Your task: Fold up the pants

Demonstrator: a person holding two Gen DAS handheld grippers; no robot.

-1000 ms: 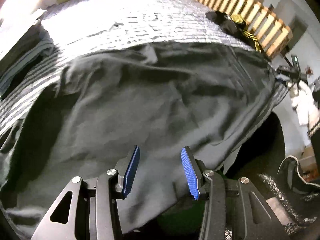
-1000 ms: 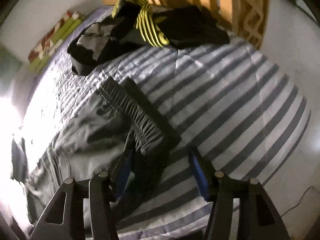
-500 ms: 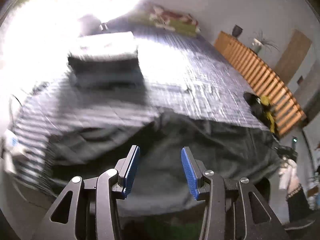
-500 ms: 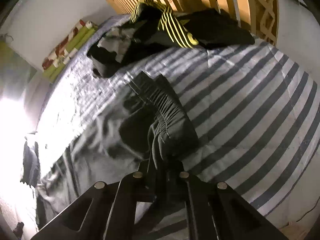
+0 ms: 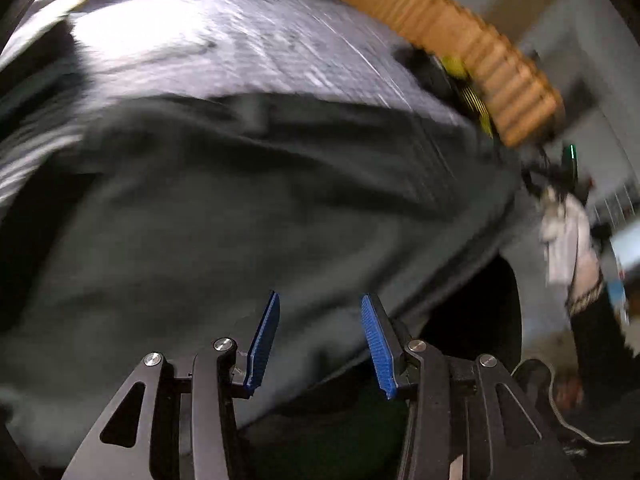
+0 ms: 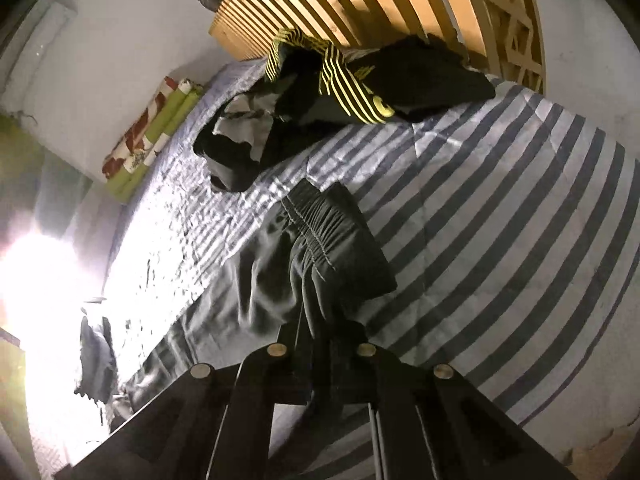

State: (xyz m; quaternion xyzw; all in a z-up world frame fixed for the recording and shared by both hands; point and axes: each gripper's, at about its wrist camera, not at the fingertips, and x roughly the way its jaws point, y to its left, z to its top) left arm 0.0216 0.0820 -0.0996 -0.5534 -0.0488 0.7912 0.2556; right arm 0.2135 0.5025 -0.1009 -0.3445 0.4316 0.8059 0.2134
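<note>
The right gripper (image 6: pixel 320 332) is clamping fully closed on the dark grey pants (image 6: pixel 320 248) beside their gathered waistband (image 6: pixel 316 232). The left gripper (image 5: pixel 318 340) is standing partly open, its blue pads (image 5: pixel 264 344) gripping nothing above the blurred cloth. The pants are lying spread across the striped bedspread (image 6: pixel 500 220). A black-and-yellow garment pile (image 6: pixel 352 84) is resting near the slatted wooden headboard (image 6: pixel 360 0).
</note>
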